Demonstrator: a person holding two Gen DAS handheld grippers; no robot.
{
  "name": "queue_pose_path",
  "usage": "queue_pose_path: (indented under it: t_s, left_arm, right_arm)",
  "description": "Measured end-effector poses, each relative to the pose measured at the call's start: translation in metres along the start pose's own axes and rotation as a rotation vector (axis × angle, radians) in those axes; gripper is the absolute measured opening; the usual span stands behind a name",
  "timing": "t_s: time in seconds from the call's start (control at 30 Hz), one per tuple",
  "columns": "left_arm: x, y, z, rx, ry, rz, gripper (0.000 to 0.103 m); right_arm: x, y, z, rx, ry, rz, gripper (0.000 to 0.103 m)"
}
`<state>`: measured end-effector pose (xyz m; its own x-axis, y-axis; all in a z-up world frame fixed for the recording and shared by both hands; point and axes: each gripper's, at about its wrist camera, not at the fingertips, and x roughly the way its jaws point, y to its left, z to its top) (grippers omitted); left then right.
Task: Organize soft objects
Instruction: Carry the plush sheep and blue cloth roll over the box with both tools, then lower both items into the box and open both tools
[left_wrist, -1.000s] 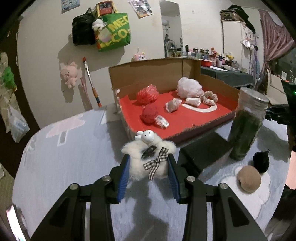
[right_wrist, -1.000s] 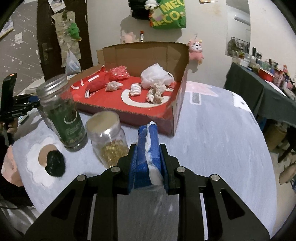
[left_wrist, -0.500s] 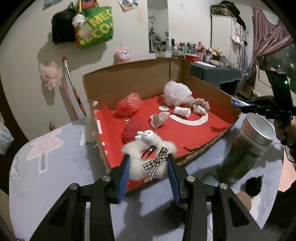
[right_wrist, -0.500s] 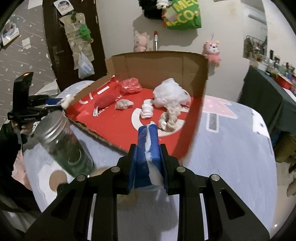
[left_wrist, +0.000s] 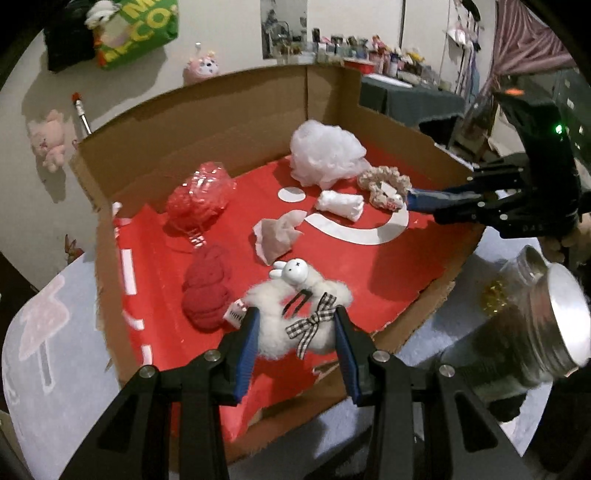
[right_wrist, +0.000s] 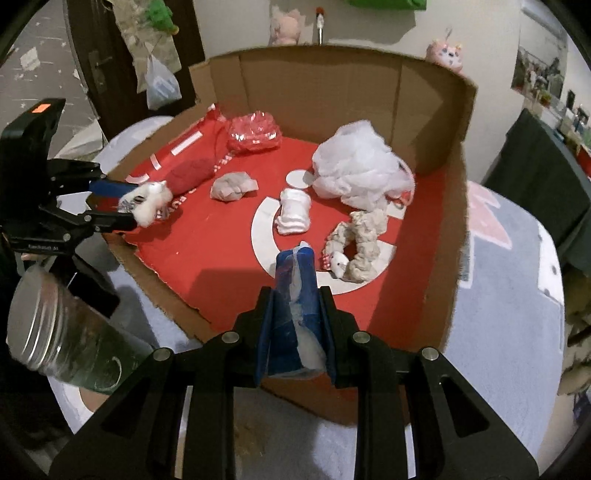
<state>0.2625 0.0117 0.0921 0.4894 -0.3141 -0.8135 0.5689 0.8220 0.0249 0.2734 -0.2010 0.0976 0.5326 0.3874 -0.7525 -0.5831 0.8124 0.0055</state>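
In the left wrist view, our left gripper (left_wrist: 295, 332) sits at the lower centre of the frame, its blue pads clamped on either side of a fluffy white plush (left_wrist: 295, 314) with a small rabbit head and a checked bow; the plush fills the gap between the fingers and hangs over the red floor of the box (left_wrist: 207, 122), at the frame's middle. Just left of it lies a red cloth (left_wrist: 207, 295), and above that a red mesh bundle (left_wrist: 197, 197). Toward the upper right of the box floor we see a white puff (left_wrist: 325, 155), a white roll (left_wrist: 340, 205) and a beige scrunchie (left_wrist: 384, 182). In the right wrist view, our right gripper (right_wrist: 295, 317) occupies the lower centre, closed narrowly on a blue-and-white packet (right_wrist: 295, 288) that stands upright between the pads, above the near edge of the box, with the scrunchie just to its upper right. A jar (right_wrist: 62, 347) lies at the lower left.
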Motion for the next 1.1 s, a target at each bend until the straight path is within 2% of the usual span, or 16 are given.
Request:
queue_pose_path:
  t_s: [0.27,0.5,1.1]
  left_arm:
    - [0.023,0.005,0.014,0.032,0.088,0.025,0.042]
    - [0.038,0.008,0.014,0.041,0.156,0.041,0.042]
    - [0.046,0.017,0.012,0.027,0.183,0.061,0.043]
  right_arm:
    - [0.025,0.009,0.01,-0.036,0.092,-0.021,0.023]
    - [0.04,0.011,0.015,-0.044,0.144,-0.04,0.023]
    - [0.049,0.008,0.016,-0.041,0.187,-0.095,0.024]
